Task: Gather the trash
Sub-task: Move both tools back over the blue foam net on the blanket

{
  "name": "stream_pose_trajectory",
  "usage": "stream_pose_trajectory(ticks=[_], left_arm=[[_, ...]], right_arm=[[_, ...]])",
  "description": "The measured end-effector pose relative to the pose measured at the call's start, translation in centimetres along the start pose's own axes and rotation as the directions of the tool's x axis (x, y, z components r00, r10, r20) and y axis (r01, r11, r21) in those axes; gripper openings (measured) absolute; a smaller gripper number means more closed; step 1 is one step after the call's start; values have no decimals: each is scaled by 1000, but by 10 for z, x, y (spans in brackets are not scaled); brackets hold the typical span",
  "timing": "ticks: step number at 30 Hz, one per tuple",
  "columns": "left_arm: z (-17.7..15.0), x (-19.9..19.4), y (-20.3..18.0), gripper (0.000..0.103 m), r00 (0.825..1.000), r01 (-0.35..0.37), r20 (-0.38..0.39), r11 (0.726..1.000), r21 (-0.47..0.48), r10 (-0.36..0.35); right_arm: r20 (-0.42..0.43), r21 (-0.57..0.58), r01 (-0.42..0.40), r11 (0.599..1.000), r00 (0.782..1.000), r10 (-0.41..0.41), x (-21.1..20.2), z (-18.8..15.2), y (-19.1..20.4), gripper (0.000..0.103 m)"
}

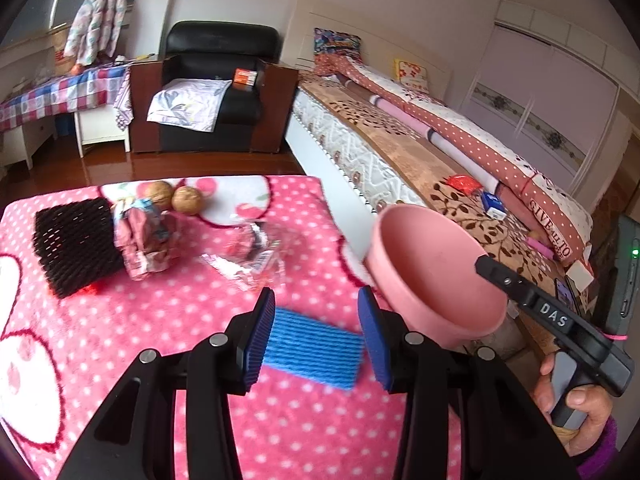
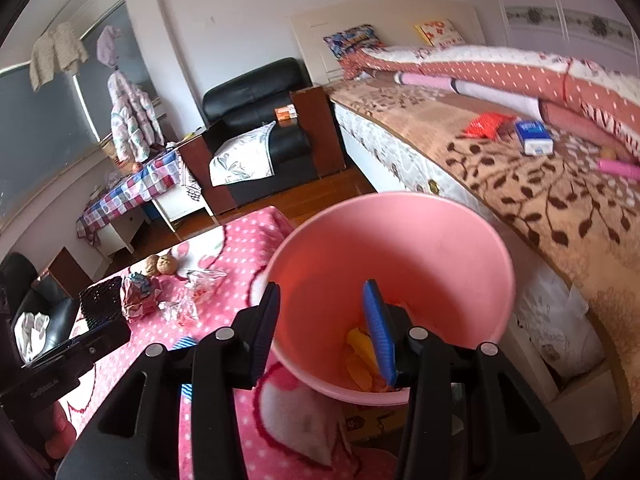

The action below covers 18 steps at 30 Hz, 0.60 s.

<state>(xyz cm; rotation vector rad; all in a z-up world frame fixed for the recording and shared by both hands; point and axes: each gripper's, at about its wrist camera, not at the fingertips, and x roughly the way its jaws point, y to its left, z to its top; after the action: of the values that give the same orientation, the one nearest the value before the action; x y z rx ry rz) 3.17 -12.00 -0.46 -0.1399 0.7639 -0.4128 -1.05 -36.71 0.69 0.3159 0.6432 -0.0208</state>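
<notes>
On the pink spotted blanket (image 1: 160,320), trash is lying scattered. Left gripper (image 1: 316,328) is hanging over it with jaws spread wide, gripping nothing; a blue ribbed pad (image 1: 316,352) is lying on the blanket below the gap. Beyond the pad: clear crinkled wrapper (image 1: 248,256), crumpled pink wrapper (image 1: 144,240), black mesh sleeve (image 1: 72,244), two walnuts (image 1: 176,198) at the blanket's far edge. Right gripper (image 2: 324,332) is clamping the near rim of a pink bin (image 2: 400,248), one finger outside, one inside, beside the blanket's right edge. Yellow scraps (image 2: 360,356) are sitting in the bin's bottom.
</notes>
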Motion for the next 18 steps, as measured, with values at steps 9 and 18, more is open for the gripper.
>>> stream_pose_trajectory(ticks=[9, 18], left_arm=[[-14, -27, 47, 42, 998, -64, 26, 997, -51, 65], [-31, -52, 100, 42, 991, -129, 26, 983, -129, 133]], right_arm=[[5, -60, -37, 997, 999, 37, -3, -1, 34, 44], [-53, -112, -132, 985, 991, 126, 3, -14, 67, 44]])
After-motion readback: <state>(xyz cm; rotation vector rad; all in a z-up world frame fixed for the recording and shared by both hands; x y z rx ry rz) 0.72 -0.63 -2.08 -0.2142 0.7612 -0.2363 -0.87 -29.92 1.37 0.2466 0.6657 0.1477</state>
